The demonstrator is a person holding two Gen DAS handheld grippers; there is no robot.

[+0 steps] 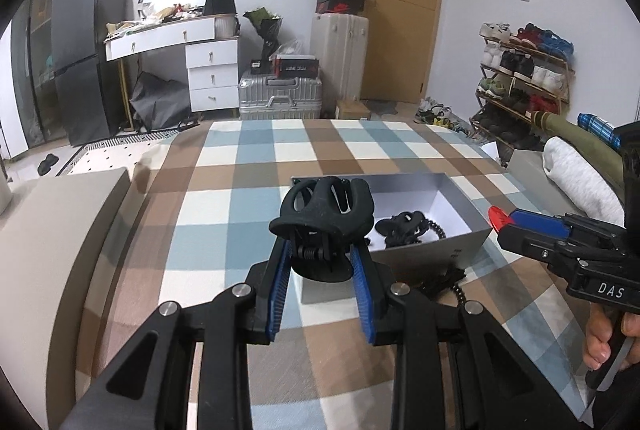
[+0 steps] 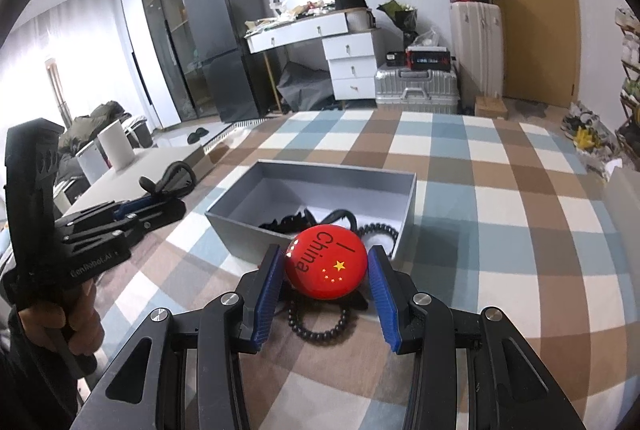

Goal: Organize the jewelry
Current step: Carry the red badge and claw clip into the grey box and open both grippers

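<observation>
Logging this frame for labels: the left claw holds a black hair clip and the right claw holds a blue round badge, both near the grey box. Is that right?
Not quite: the badge in the right claw is red, printed "I China" with yellow stars, as the right wrist view shows. The rest stands: the left claw holds a black hair clip, both near the grey box.

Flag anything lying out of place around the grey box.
A black bead bracelet lies on the checked cloth just outside the grey box, though other dark pieces are already inside. The left gripper holds a black hair claw, the right gripper a red China badge.
</observation>
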